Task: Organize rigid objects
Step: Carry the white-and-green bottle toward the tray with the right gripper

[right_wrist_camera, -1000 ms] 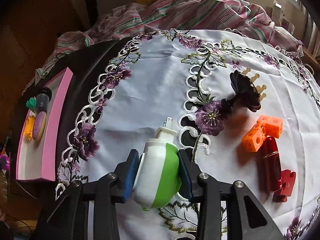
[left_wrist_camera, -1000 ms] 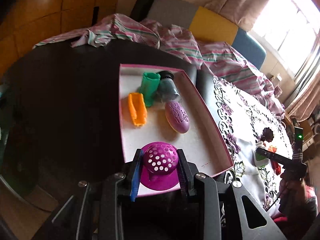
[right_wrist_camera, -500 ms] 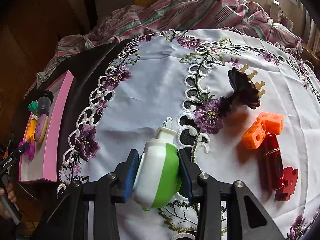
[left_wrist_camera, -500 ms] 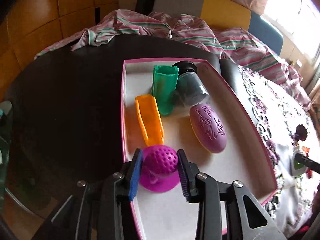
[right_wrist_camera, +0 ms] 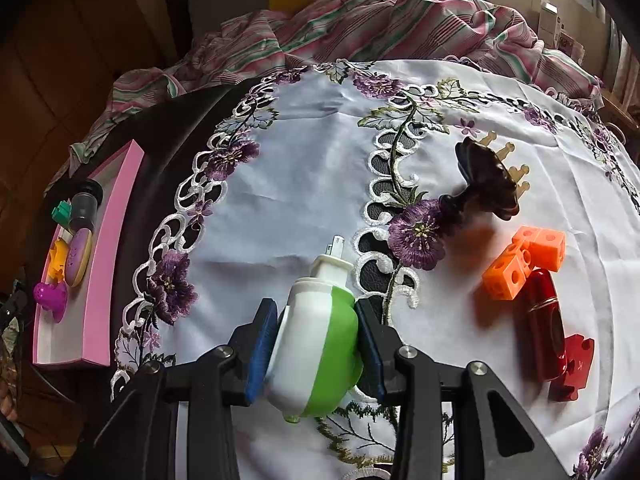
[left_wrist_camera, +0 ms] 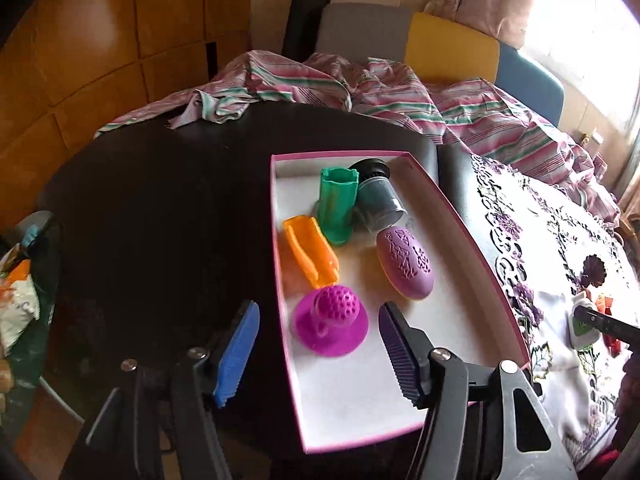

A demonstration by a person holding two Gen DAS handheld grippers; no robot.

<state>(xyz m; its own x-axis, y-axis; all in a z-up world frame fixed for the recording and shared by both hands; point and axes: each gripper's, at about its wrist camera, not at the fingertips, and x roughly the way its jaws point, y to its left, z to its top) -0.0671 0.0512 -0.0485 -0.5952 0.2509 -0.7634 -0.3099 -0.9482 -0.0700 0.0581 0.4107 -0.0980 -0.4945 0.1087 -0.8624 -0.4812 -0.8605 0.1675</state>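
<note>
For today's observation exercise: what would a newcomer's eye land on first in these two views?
Probably the magenta knobbed toy in the pink-rimmed box, lying free between the opening jaws of the left hand-held gripper. Next, the white-and-green bottle clamped in the right hand-held gripper over the embroidered tablecloth, with orange cubes to its right.

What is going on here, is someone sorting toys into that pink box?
Yes. A person holds a gripper in each hand. The left gripper is opening over the pink box; the magenta knobbed toy sits on the box floor, free of the pads, beside an orange piece, a green piece, a dark jar and a purple oval. The right gripper clamps a white and green bottle over the tablecloth.
</note>
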